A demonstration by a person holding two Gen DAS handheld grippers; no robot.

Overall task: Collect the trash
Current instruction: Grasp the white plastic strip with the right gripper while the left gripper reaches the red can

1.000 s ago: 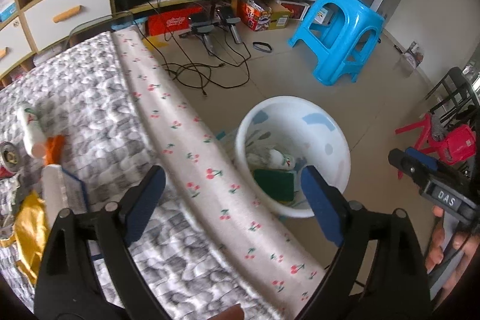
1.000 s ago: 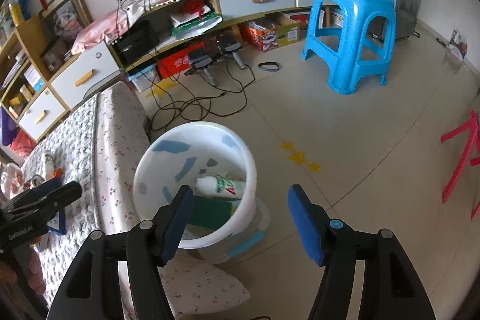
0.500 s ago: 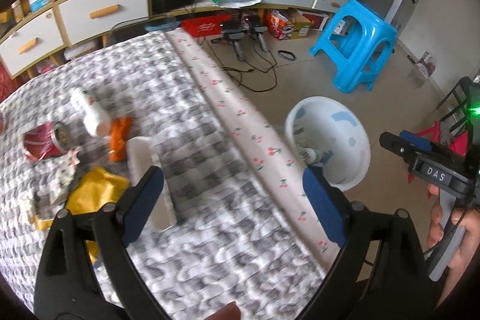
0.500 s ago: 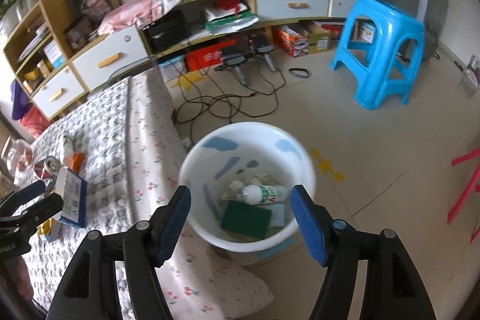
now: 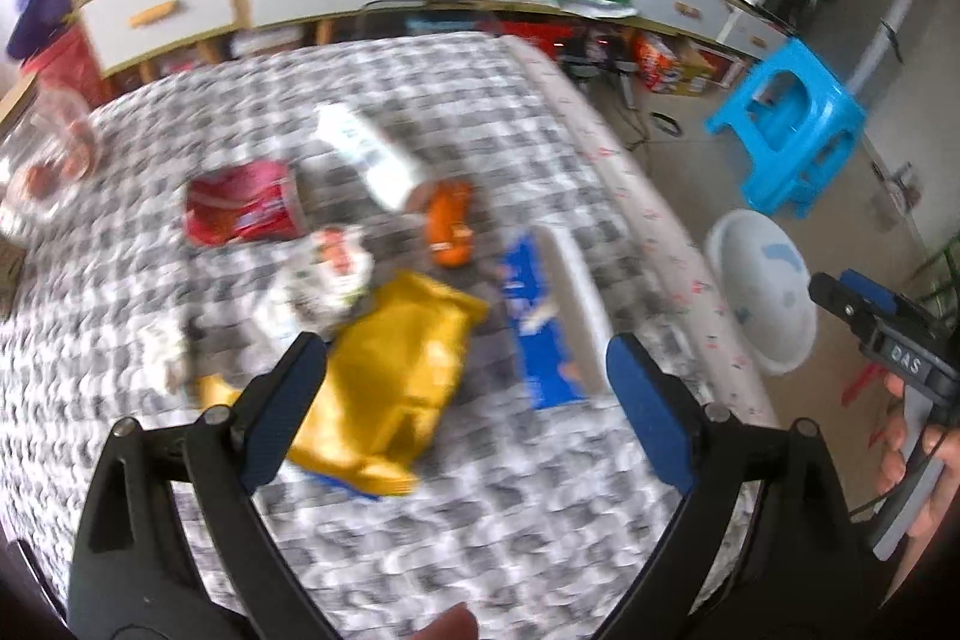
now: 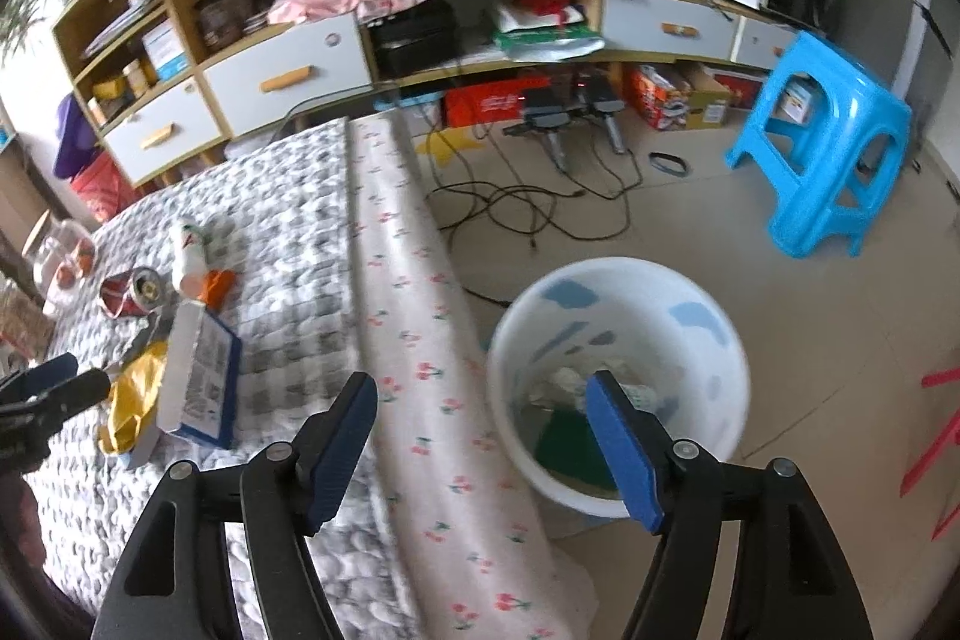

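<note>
Step in hand: I judge I am between pickups, with both grippers empty and the left one over the litter on the bed (image 5: 420,112).
Left gripper (image 5: 468,394): jaws wide apart, nothing between them; it hangs above the near edge of the trash pile.
Right gripper (image 6: 480,436): jaws apart and opening, nothing held; it sits over the bed's cherry-print edge with the white bucket (image 6: 708,316) just beside it.
Trash on the bed: a yellow bag (image 5: 396,376) nearest my left jaws, a blue-and-white box (image 5: 552,316) to its right, an orange wrapper (image 5: 450,226), a white bottle (image 5: 372,154), a red can (image 5: 240,214) and crumpled paper (image 5: 324,280) farther off.
Trash already binned: a green pad (image 6: 564,442) and a white bottle lie in the bucket, which stands on the floor against the bed.
Picture quality: the left view is blurred, so small scraps I cannot name.
Next move, my judgement: lower the left jaws over the yellow bag or the box, close on it, then carry it right and over the bucket rim.
</note>
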